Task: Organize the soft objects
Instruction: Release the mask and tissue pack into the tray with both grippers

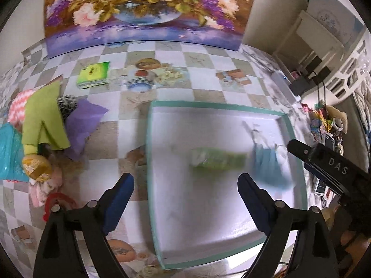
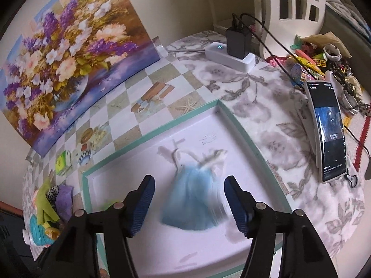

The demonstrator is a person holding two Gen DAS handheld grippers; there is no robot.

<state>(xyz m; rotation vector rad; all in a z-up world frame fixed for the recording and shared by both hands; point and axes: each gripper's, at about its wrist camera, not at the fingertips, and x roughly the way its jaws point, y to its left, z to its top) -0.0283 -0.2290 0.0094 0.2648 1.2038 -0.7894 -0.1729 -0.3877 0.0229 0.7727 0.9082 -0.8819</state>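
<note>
The left hand-held gripper (image 1: 185, 188) points steeply down over the near edge of a shallow white tray with a teal rim (image 1: 148, 162) on the bench (image 1: 111, 139); its blue-padded jaws are spread wide with nothing between them. The right hand-held gripper (image 2: 189, 191) also tilts down over the tray, jaws apart, not pinching anything. Below and between its pads lies a small pale-blue doll dress (image 2: 193, 201) with white straps, blurred, flat on the tray floor. Just beside it in the left wrist view lies a blurred green cloth item (image 1: 219, 161). A heap of coloured soft things (image 1: 44, 127) sits on the bench, left of the tray.
</note>
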